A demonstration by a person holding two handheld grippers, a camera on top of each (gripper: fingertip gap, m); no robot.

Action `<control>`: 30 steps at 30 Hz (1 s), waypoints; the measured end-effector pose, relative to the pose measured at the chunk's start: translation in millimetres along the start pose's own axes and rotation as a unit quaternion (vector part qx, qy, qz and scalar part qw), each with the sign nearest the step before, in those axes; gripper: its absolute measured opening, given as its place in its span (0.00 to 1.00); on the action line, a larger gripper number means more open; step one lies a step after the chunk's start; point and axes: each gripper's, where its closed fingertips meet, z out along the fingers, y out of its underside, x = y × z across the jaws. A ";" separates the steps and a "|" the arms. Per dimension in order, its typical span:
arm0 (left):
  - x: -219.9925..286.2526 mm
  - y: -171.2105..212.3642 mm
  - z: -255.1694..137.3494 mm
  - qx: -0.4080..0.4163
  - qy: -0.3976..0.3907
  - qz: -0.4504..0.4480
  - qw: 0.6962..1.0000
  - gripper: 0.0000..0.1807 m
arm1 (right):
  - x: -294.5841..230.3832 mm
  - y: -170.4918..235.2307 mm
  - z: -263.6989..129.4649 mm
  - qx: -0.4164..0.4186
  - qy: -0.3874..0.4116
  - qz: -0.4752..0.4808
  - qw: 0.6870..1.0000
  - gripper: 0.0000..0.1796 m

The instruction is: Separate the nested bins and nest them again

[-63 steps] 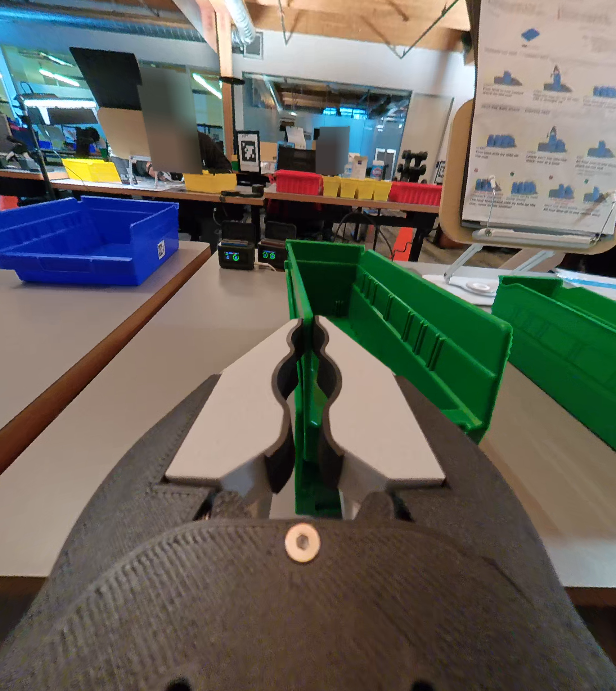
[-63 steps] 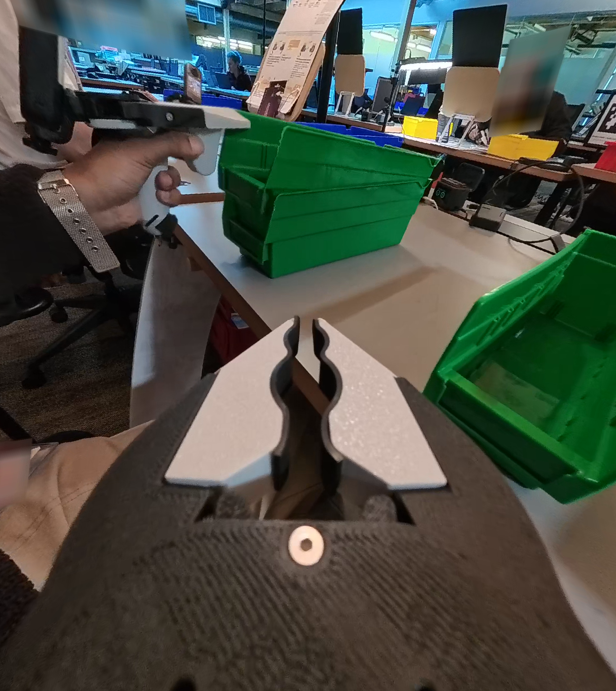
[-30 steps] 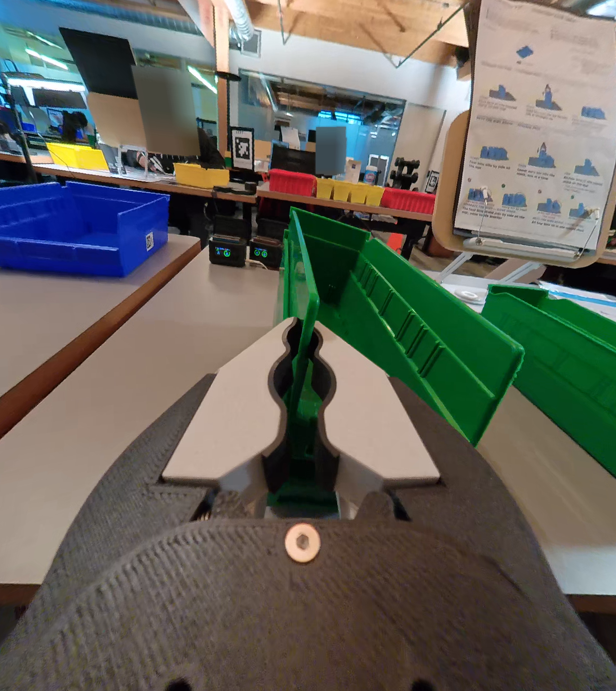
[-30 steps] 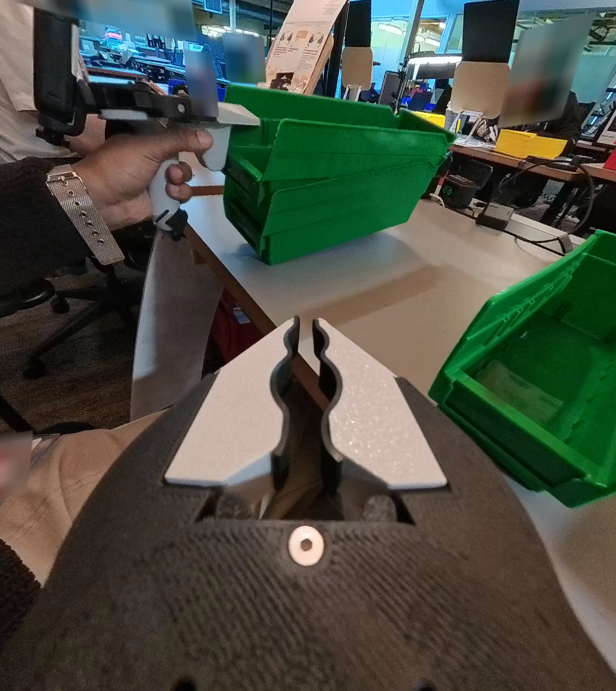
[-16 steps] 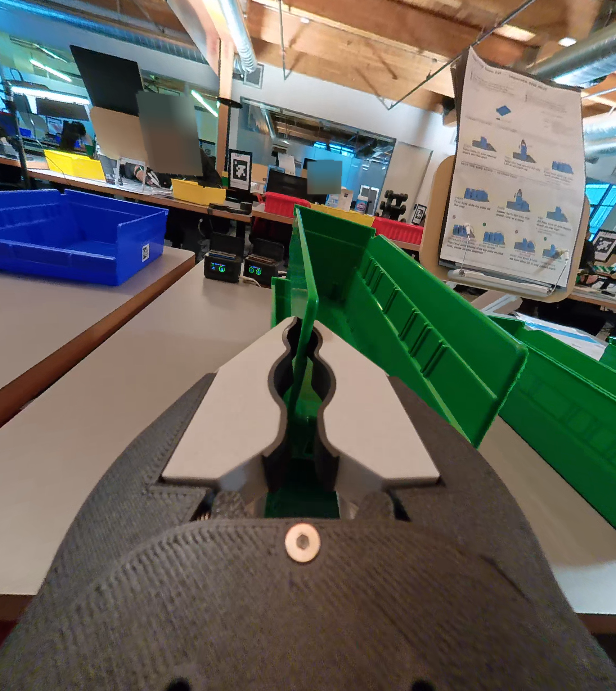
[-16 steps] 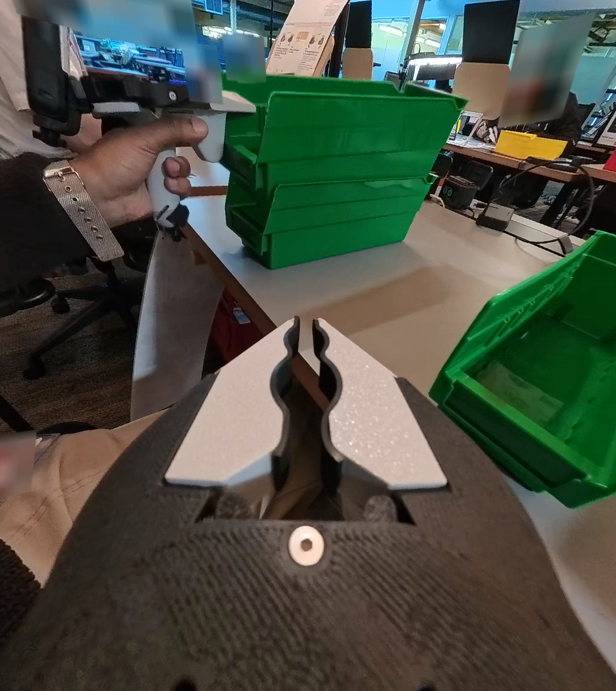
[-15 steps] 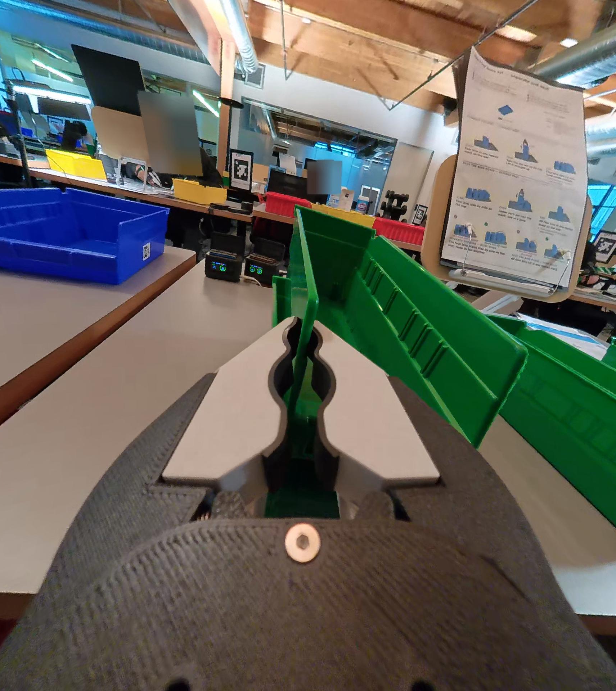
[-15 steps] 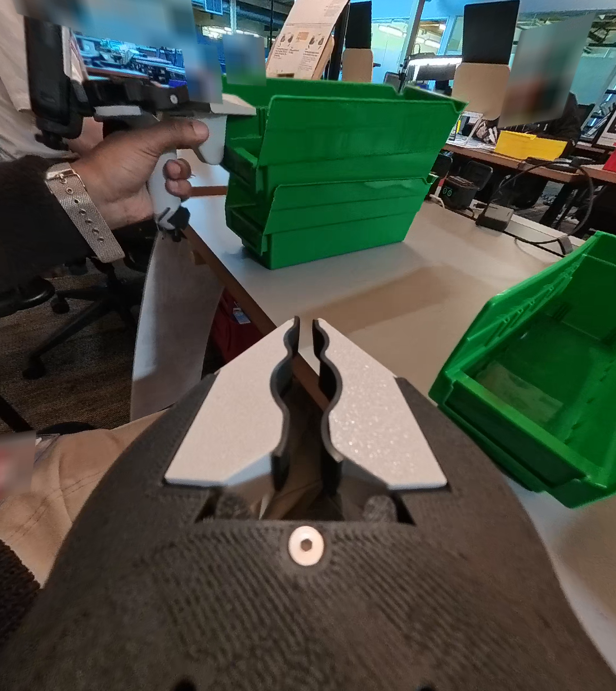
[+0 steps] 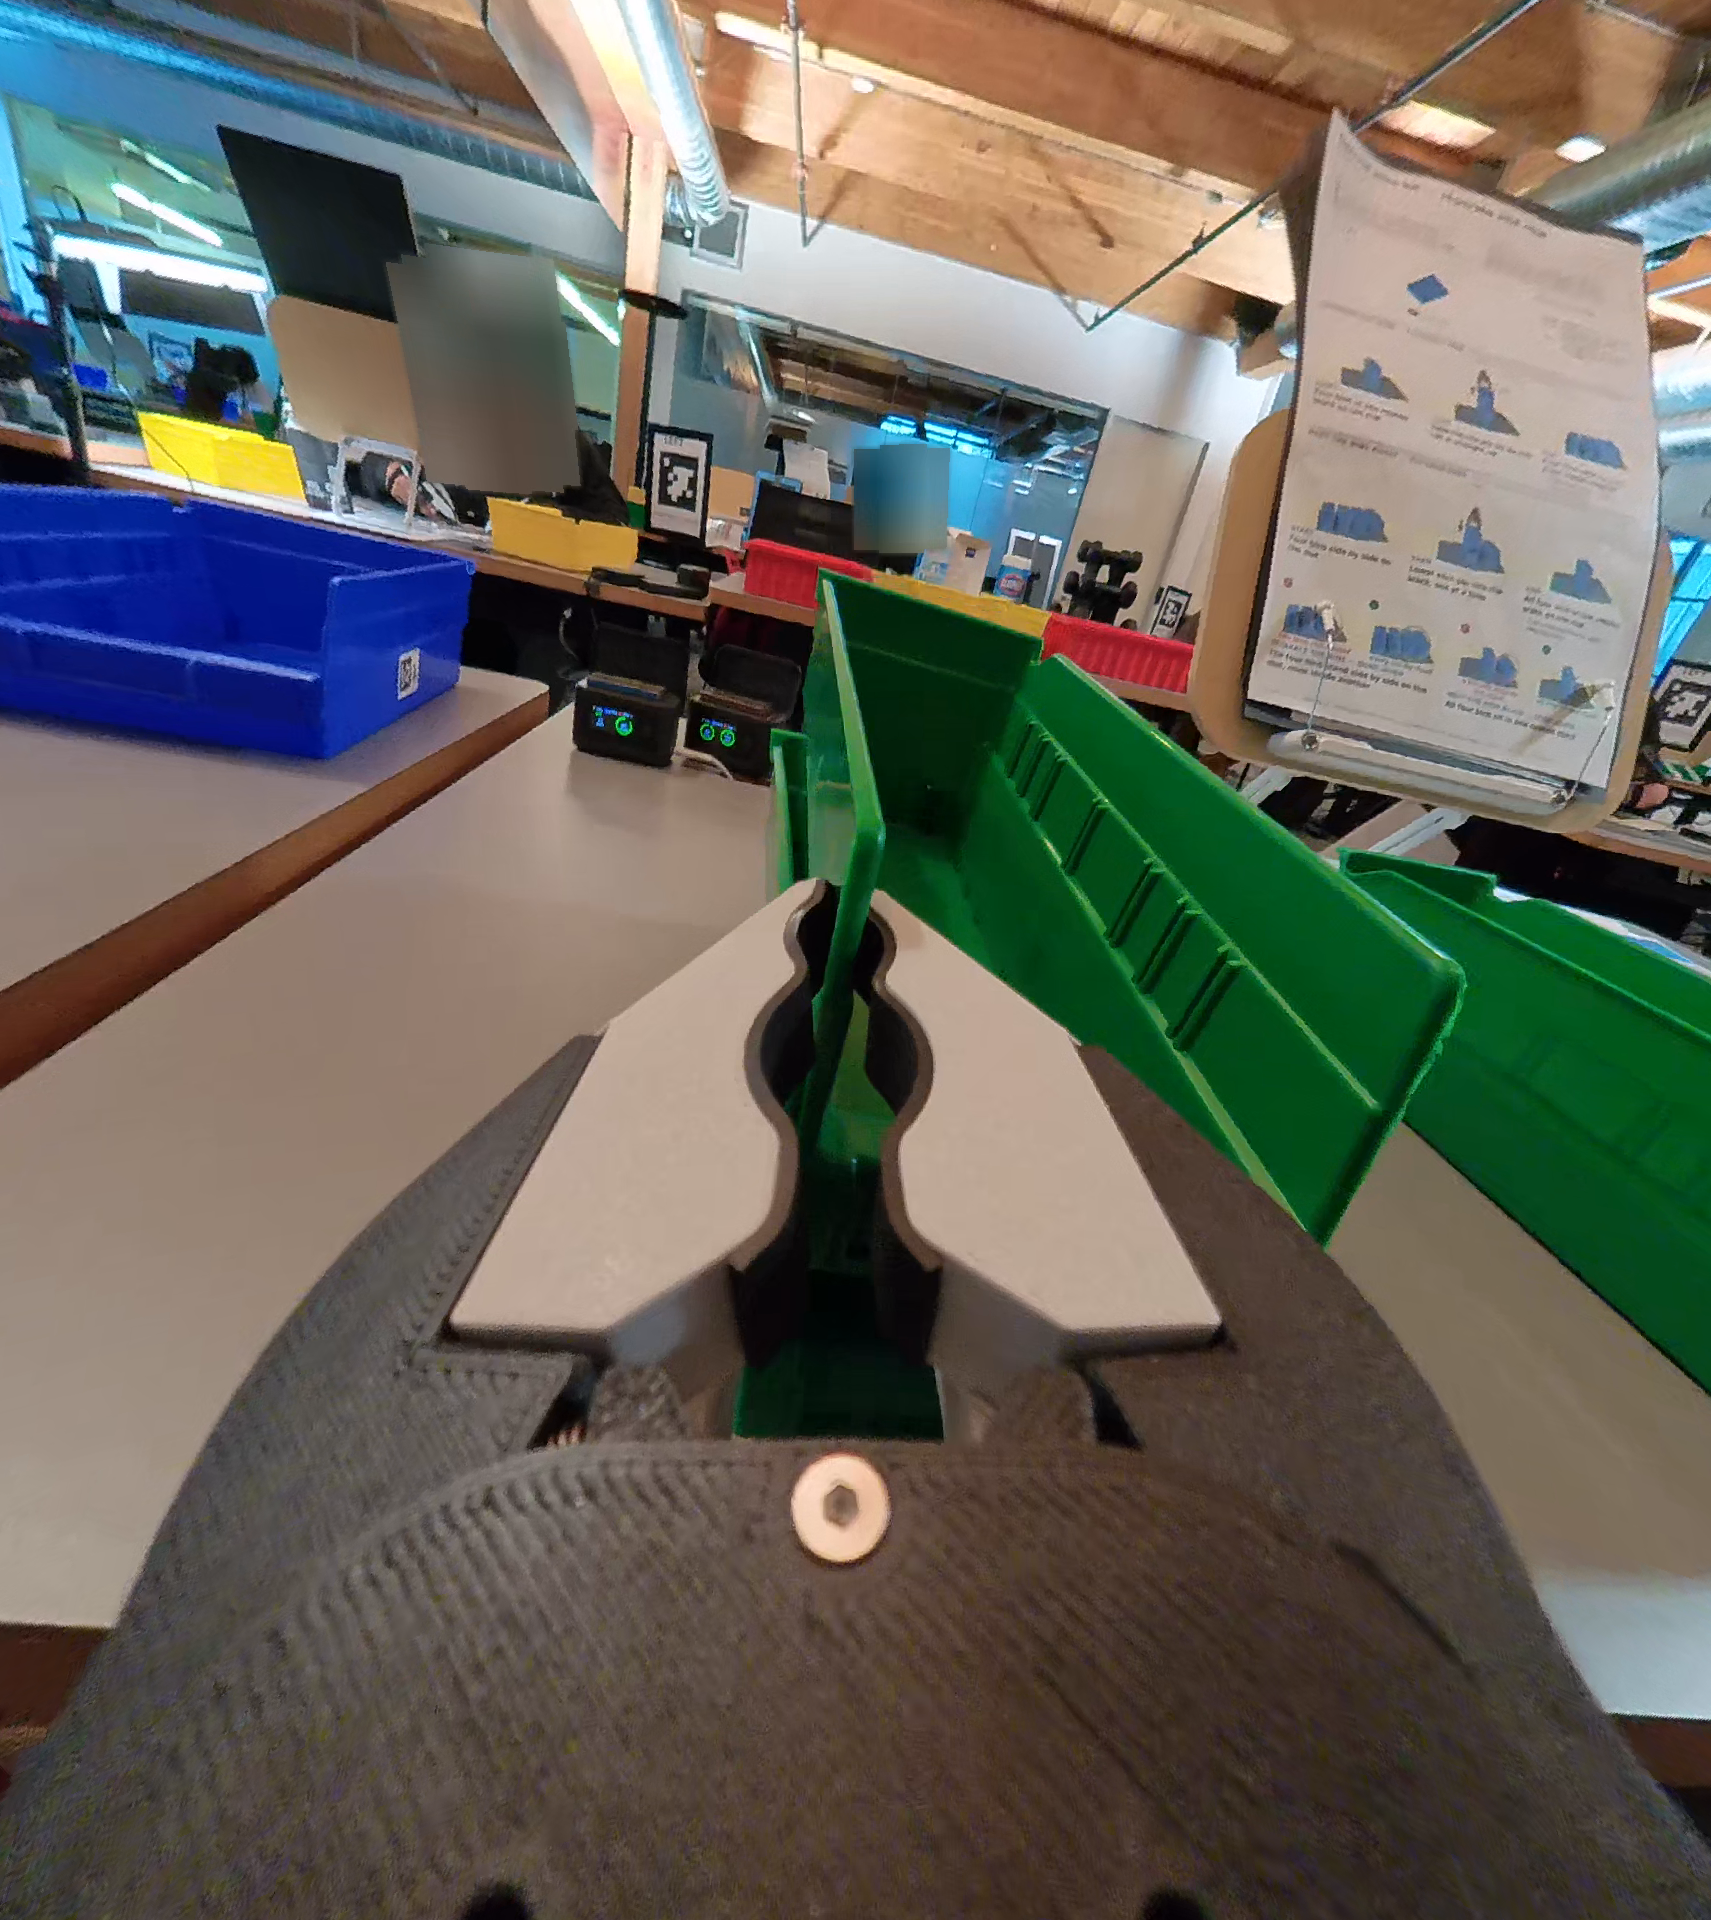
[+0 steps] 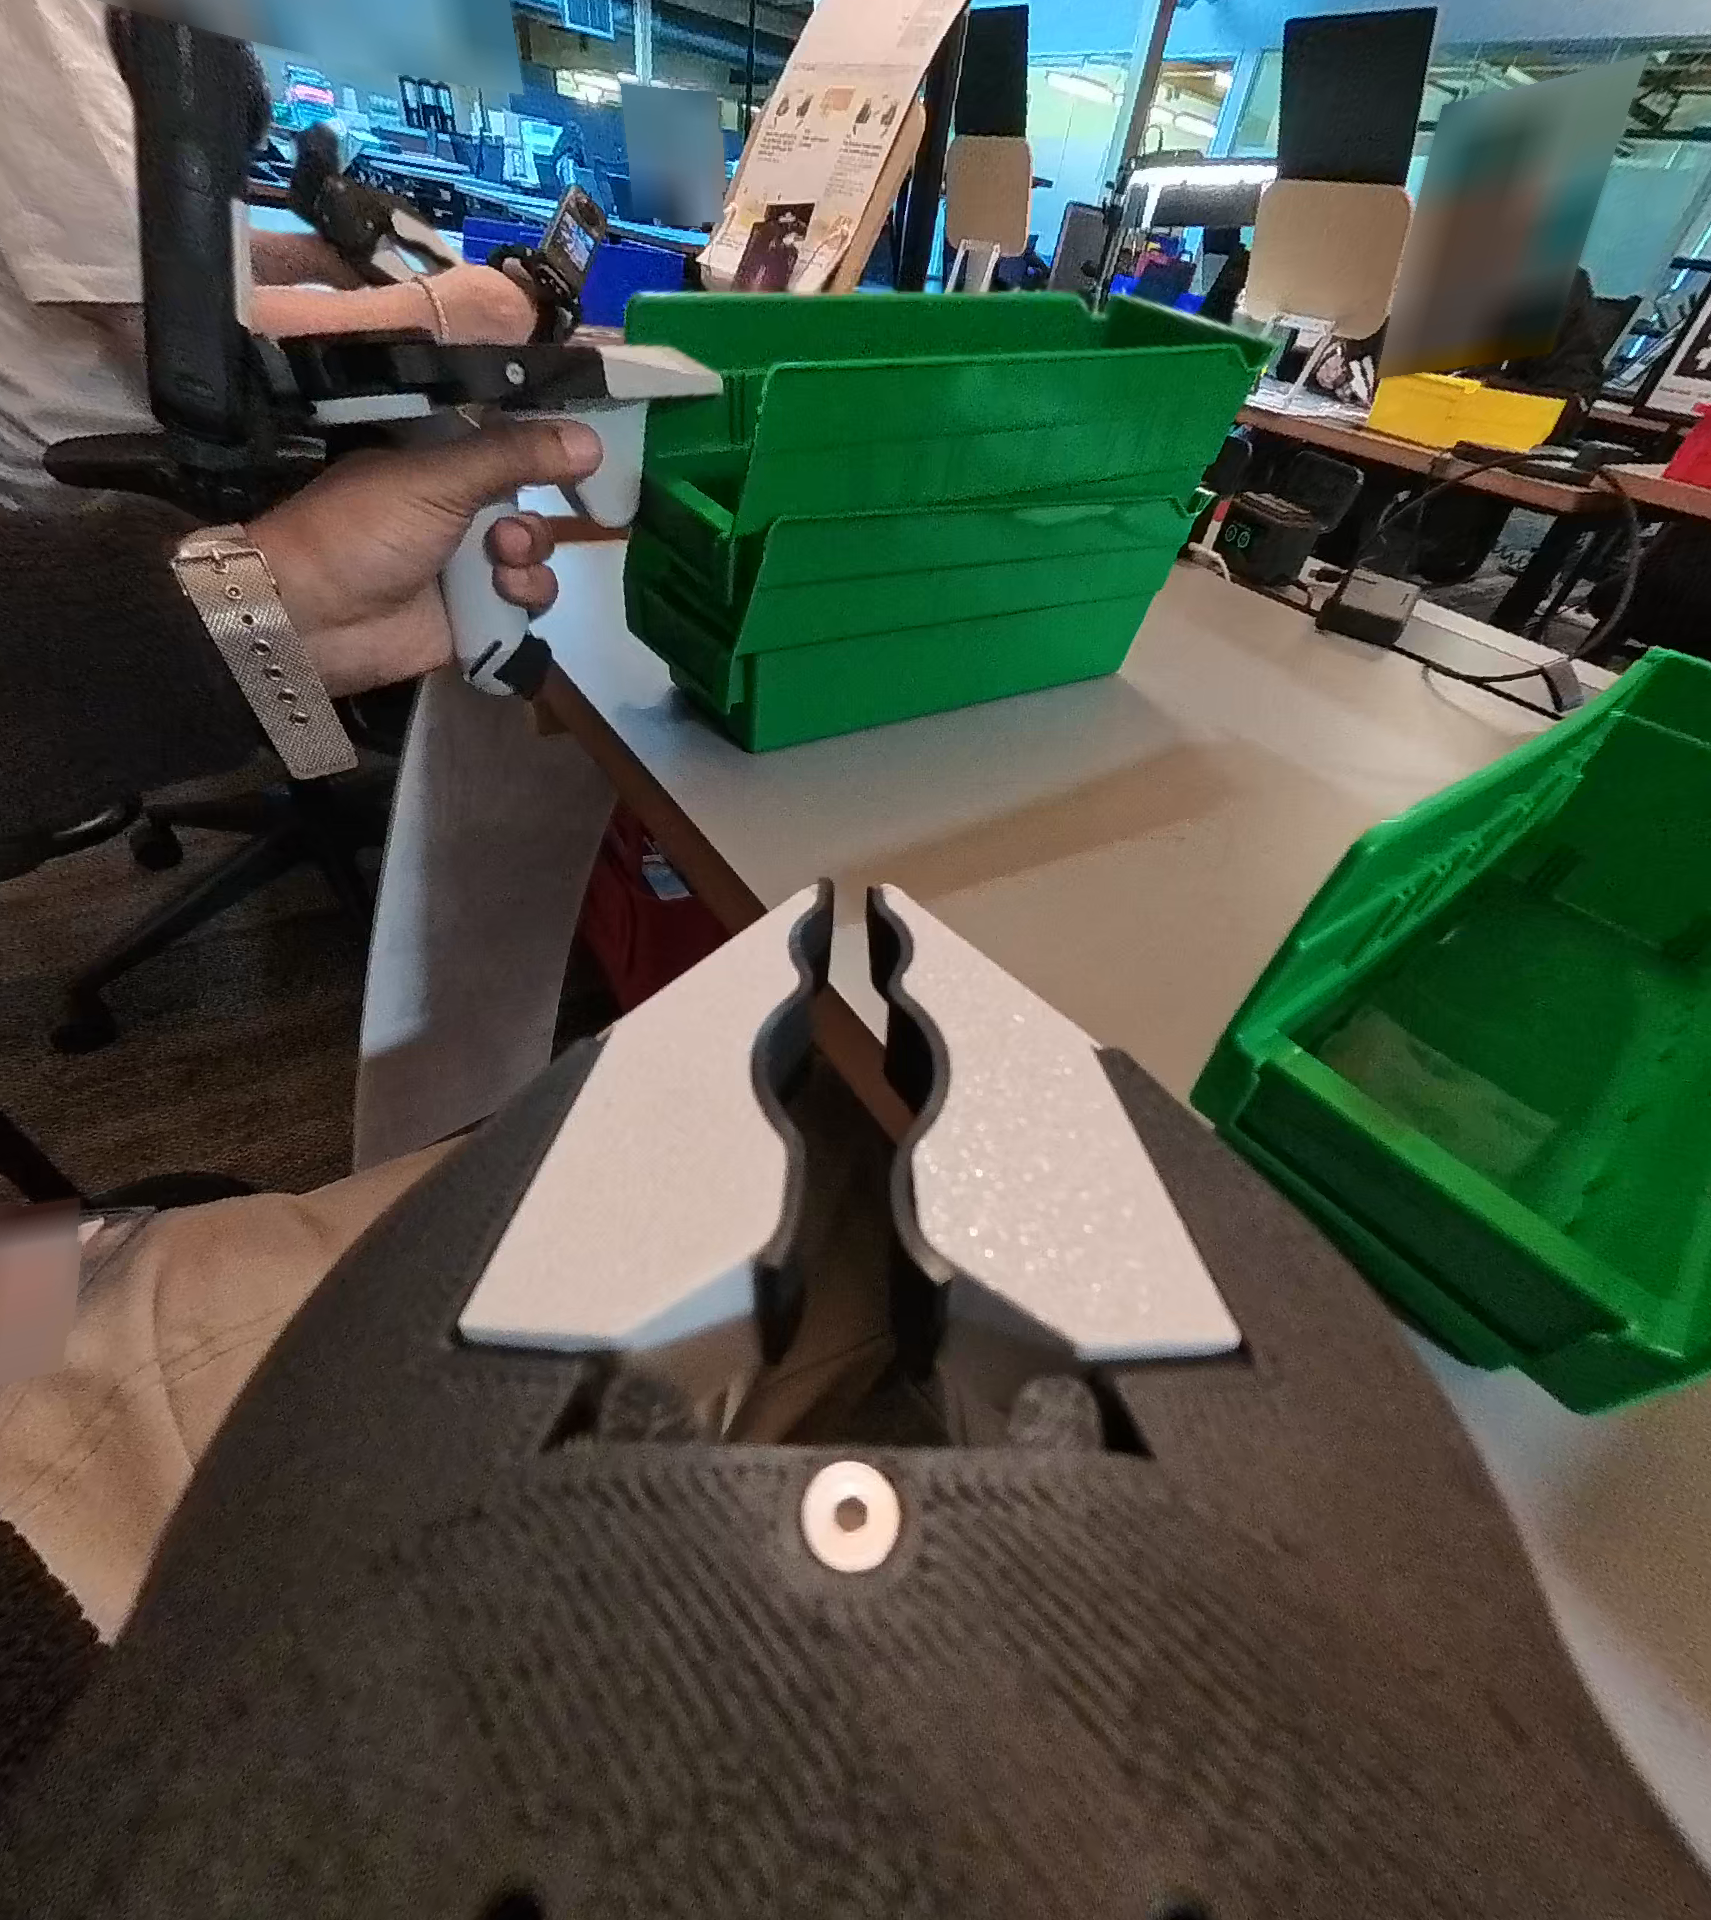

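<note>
My left gripper (image 9: 846, 914) is shut on the near side wall of the top green bin (image 9: 1142, 935) and holds it raised and tilted above the green bin under it (image 9: 786, 800). In the right wrist view the same gripper (image 10: 669, 376), held in a hand, grips the raised top bin (image 10: 986, 416) over the stack of green bins (image 10: 934, 644) on the grey table (image 10: 1038, 810). My right gripper (image 10: 849, 904) is shut and empty above the table's front edge. A separate green bin (image 10: 1557, 1039) lies to its right.
A blue bin (image 9: 186, 623) sits on the neighbouring table at left. A clipboard with an instruction sheet (image 9: 1453, 468) stands at the back right. Two small black devices (image 9: 674, 717) lie behind the stack. An office chair (image 10: 155, 831) stands off the table's left.
My left gripper has lifted the top green bin up and out of the stack, tilting it. The right gripper has stayed where it was, still shut.
</note>
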 end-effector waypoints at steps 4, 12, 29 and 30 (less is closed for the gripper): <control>-1.5 3.7 0.7 -0.004 -0.006 -0.003 1.000 0.00 | 0.3 0.0 -0.1 0.000 0.000 0.000 1.000 0.03; -5.4 12.7 1.6 -0.009 -0.014 -0.005 1.000 0.00 | 0.5 -0.3 -0.5 0.001 0.000 0.000 1.000 0.03; -8.5 19.8 2.1 -0.033 -0.022 -0.002 0.999 0.00 | 0.7 0.1 -0.3 -0.001 0.001 -0.004 1.000 0.03; -8.5 19.8 2.1 -0.034 -0.022 0.000 0.999 0.00 | 0.6 0.2 -0.4 -0.001 0.001 -0.004 1.000 0.03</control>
